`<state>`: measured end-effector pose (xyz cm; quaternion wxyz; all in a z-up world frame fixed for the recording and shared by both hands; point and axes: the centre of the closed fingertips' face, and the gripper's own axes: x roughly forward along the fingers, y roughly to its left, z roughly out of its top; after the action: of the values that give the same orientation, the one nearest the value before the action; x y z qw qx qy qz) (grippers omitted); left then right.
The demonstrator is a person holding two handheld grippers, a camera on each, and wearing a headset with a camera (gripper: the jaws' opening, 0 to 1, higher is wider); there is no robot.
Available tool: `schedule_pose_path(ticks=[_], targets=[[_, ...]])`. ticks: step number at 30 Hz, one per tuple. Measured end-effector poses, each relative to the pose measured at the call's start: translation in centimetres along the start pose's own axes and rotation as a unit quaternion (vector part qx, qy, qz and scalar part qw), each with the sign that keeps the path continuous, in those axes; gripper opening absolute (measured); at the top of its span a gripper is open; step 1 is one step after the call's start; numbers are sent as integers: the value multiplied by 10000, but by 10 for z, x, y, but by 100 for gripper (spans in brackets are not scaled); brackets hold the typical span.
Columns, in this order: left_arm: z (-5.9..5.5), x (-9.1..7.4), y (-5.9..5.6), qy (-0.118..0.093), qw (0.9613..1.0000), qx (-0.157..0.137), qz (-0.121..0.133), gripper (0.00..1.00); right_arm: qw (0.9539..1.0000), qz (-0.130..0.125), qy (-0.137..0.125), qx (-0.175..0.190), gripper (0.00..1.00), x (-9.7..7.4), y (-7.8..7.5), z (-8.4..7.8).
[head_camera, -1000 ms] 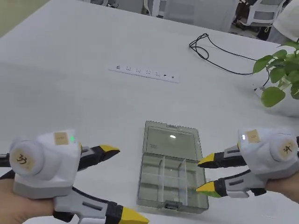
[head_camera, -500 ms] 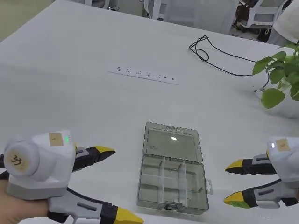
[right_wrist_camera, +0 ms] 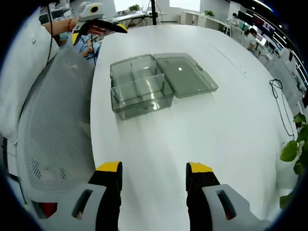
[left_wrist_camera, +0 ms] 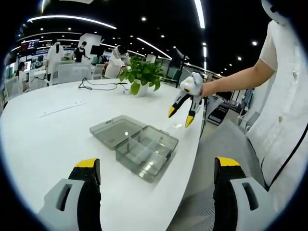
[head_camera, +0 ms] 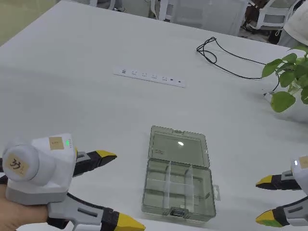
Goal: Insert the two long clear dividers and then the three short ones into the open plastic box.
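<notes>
**item: plastic box [head_camera: 179,187], open, on the counter [head_camera: 72,96].** lies forward of both grippers and between them: off to the right of the left gripper's tips and to the left of the right gripper's tips. lid [head_camera: 179,146] laid flat on the far side, hinge away from the grippers.

**contents:** clear dividers [head_camera: 179,180] form a grid inside. long pieces run front to back and short pieces cross them. whether every piece sits fully down in its slot is too fine to tell.

**left gripper [head_camera: 122,190]:** jaws spread wide, nothing between them, clear of the box.

**right gripper [head_camera: 262,200]:** jaws parted, empty, well apart from the box.

**beyond the box:** power strip [head_camera: 149,76]; plant [head_camera: 282,101] far right.

**step, as judged:** insertion looks complete or close to it, so a seating check is due.

**handling note:** look along each divider's top edge for one standing proud. steady a box wall with one gripper. press the high end straight down with the other gripper's tip, lightly, since thin clear plastic bows. keep off the lid.
</notes>
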<state>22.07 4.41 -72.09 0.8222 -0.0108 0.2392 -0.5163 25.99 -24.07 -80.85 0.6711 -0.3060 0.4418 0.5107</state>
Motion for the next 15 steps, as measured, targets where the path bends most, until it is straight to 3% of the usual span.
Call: schedule_pose_path(ticks=[9, 15], targets=[[1, -1, 0, 0, 10000, -16, 31, 100, 9975, 15, 685, -142, 54, 3, -12, -47], [0, -2, 0, 11, 10000, -30, 59, 100, 9918, 121, 1162, -509, 52, 8, -16, -71]])
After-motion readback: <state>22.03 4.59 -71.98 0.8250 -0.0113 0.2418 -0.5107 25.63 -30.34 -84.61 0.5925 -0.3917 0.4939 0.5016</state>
